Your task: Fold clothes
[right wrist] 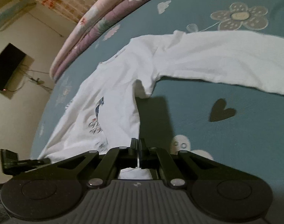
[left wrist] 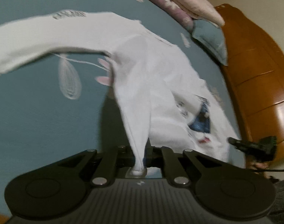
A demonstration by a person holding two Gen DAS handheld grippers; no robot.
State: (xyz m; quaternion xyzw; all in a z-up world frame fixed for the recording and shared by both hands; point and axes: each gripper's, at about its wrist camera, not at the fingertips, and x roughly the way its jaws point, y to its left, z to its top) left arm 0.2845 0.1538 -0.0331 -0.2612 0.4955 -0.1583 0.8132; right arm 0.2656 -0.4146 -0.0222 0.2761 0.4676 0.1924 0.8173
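Note:
A white long-sleeved shirt [left wrist: 153, 71] with a blue print lies on a teal flowered bedsheet [left wrist: 39, 112]. My left gripper [left wrist: 139, 166] is shut on a bunched edge of the shirt and lifts it off the sheet. One sleeve stretches away to the left. In the right wrist view the shirt [right wrist: 112, 97] spreads ahead, with a sleeve running right. My right gripper [right wrist: 138, 153] is shut on the shirt's near edge, and a thin strip of white cloth shows between its jaws. Each gripper shows small in the other's view, at the shirt's hem: the right one [left wrist: 254, 145] and the left one [right wrist: 20, 162].
A folded pink and purple quilt [right wrist: 97, 24] lies at the far edge of the bed. A wooden headboard [left wrist: 257, 78] stands to the right in the left wrist view. A wall-mounted dark screen [right wrist: 7, 67] hangs beyond the bed.

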